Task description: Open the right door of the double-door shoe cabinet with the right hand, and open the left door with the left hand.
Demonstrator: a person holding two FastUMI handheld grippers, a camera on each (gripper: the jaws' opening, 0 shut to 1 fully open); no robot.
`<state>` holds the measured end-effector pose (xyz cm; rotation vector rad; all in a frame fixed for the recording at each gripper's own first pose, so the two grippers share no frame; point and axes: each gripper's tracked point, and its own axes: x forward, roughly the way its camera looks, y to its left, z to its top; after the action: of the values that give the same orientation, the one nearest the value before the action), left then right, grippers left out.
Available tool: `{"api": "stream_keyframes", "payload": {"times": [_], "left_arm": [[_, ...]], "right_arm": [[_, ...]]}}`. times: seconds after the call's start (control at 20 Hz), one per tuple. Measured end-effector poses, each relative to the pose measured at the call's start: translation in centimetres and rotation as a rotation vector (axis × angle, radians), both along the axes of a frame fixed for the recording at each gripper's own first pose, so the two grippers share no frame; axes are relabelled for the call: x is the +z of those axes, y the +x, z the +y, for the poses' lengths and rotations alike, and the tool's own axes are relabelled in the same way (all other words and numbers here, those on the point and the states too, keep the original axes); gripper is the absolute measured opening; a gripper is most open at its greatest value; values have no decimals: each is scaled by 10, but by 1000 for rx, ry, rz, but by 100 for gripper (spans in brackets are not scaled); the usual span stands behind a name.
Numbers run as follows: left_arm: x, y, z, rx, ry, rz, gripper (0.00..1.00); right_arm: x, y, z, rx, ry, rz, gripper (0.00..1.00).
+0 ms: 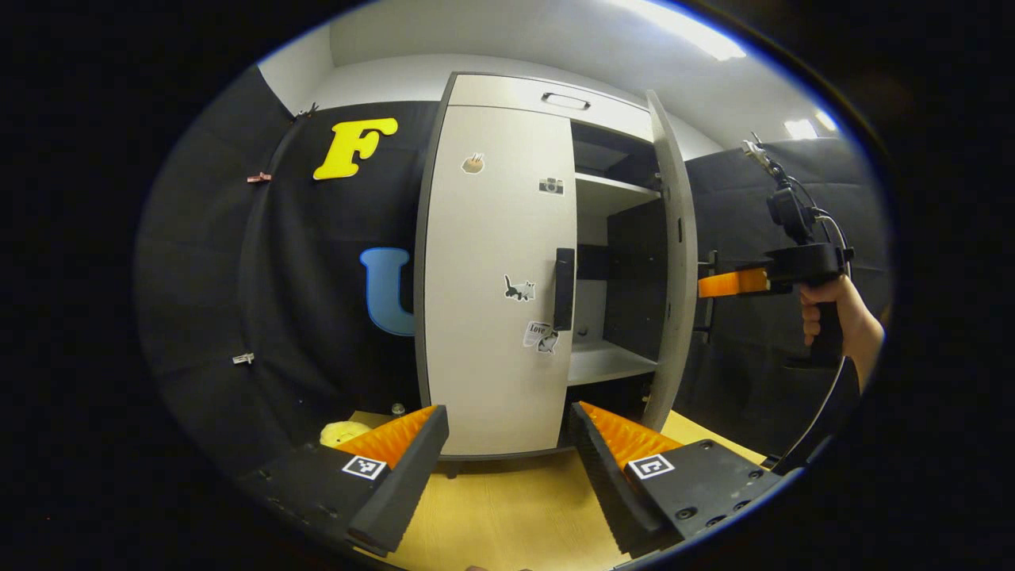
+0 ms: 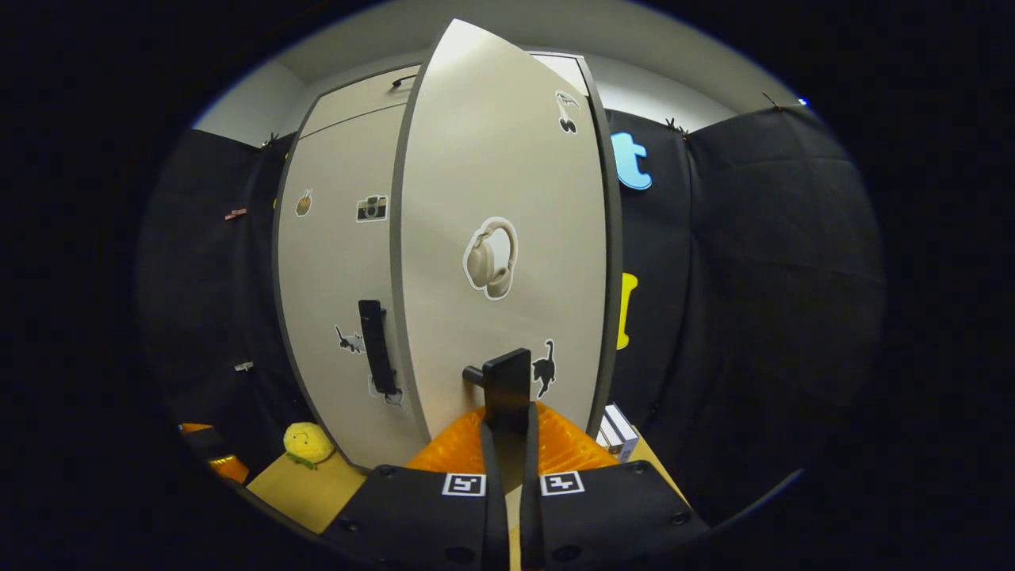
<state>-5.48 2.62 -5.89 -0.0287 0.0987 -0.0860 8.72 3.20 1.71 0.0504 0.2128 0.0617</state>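
The pale shoe cabinet stands on a wooden table. Its left door (image 1: 492,277) is closed, with a black vertical handle (image 1: 564,289) on its inner edge. My left gripper (image 1: 507,420) is open, well short of that door and below the handle, with nothing between its fingers. The right door (image 1: 674,262) is swung out, showing shelves (image 1: 610,361) inside. In the right gripper view this door (image 2: 507,198) faces me, and my right gripper (image 2: 507,416) is shut on its black handle (image 2: 507,385). A hand holds that right gripper (image 1: 714,284) at the door's outer side.
A yellow plush toy (image 1: 342,432) lies on the table (image 1: 507,507) left of the cabinet's foot. A small white box (image 2: 618,428) sits on the table behind the open door. Black cloth walls close in on both sides.
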Motion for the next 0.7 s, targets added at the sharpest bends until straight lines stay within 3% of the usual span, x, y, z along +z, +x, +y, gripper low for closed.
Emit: {"api": "stream_keyframes", "payload": {"times": [0.1, 0.15, 0.45, 0.7], "left_arm": [[-3, 4, -1, 14, -15, 10, 95], [-4, 8, -3, 16, -22, 17, 95], [5, 25, -25, 45, 28, 19, 95], [20, 41, -56, 52, 59, -14, 95]], "right_arm": [[0, -4, -5, 8, -4, 2, 5], [0, -5, -7, 14, -1, 1, 10], [0, -15, -34, 17, 43, 16, 10], [-3, -21, -89, -45, 31, 5, 8]]}}
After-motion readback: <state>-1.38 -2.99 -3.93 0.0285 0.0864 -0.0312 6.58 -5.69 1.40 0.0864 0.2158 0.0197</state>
